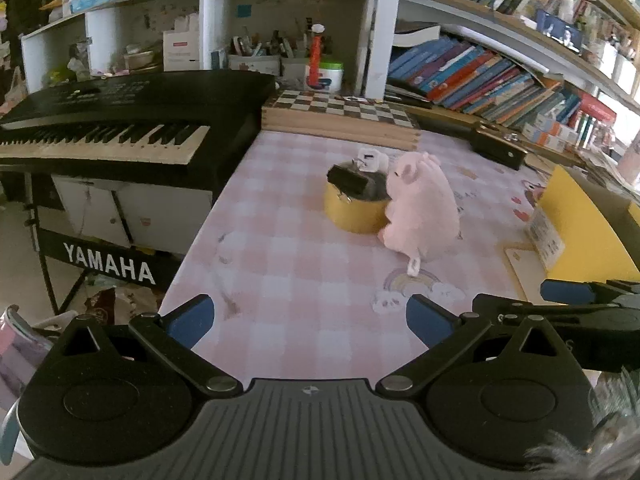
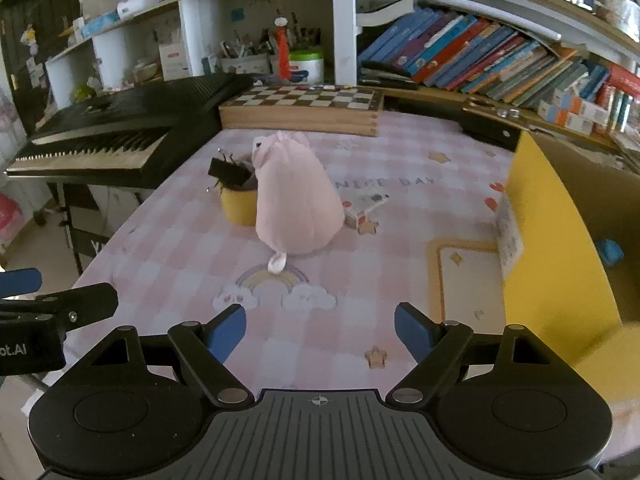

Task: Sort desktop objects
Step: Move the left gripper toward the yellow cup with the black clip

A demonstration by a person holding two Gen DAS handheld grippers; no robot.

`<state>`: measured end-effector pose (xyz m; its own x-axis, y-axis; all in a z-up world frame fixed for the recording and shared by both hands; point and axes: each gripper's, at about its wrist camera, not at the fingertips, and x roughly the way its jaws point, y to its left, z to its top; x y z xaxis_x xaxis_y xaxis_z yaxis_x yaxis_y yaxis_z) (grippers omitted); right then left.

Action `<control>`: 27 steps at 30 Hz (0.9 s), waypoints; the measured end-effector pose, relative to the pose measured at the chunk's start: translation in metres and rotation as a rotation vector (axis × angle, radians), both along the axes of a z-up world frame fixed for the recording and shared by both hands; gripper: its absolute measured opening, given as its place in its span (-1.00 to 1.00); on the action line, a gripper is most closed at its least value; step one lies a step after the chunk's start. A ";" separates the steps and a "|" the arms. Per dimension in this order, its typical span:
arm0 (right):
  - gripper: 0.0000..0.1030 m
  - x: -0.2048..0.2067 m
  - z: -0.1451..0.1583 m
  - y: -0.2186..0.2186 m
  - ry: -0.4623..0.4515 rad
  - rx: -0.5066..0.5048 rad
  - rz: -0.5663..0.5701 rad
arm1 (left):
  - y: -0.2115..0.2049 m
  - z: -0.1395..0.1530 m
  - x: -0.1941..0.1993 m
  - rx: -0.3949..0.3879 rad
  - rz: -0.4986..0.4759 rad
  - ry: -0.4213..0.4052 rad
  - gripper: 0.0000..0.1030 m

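Both hand-held grippers are hovering low over the near edge of the desk (image 2: pixel 180 240), which is wearing a pink checked cover printed with a rainbow, stars and the words "NICE DAY". The left hand-held gripper (image 1: pixel 310 322) is spread wide with nothing between its blue pads, and the right hand-held gripper (image 2: pixel 320 330) is likewise released and empty; each is showing at the edge of the other's view.

Toward the middle of the desk a pink plush toy (image 2: pixel 296 196) is sitting upright, touching a yellow round tub (image 1: pixel 354 212) on its left. A black binder clip (image 1: pixel 348 180) is resting on the tub's rim, and a small white item (image 1: pixel 370 159) is lying just behind — too blurred to identify.

At the right a yellow box (image 2: pixel 552 248) is standing open, a small blue object (image 2: pixel 610 252) lying inside it. A black keyboard (image 1: pixel 120 120) marked "YAMAHA" is standing at the left, beside a wooden chessboard (image 2: pixel 304 110) at the desk's far edge. Leaning books (image 2: pixel 480 60) are filling the shelf behind.
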<state>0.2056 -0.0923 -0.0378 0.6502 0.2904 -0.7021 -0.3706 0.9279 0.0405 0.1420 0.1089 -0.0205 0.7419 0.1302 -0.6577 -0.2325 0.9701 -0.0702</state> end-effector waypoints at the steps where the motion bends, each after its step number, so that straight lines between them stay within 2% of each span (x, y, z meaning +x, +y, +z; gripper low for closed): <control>1: 0.63 0.005 0.000 0.001 0.002 0.001 0.007 | 0.000 0.000 0.003 0.002 0.007 0.001 1.00; 12: 0.63 0.056 -0.007 0.017 0.032 0.013 0.084 | 0.009 0.002 0.035 0.017 0.085 0.018 1.00; 23: 0.63 0.104 -0.017 0.043 -0.042 -0.056 0.224 | 0.016 0.001 0.054 0.035 0.148 0.042 1.00; 27: 0.63 0.115 -0.022 0.048 -0.030 -0.049 0.261 | 0.017 0.000 0.059 0.038 0.163 0.053 1.00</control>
<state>0.3201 -0.0442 -0.0593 0.5788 0.4173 -0.7006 -0.5979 0.8014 -0.0166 0.2006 0.1262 -0.0202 0.6738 0.2712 -0.6874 -0.3891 0.9210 -0.0181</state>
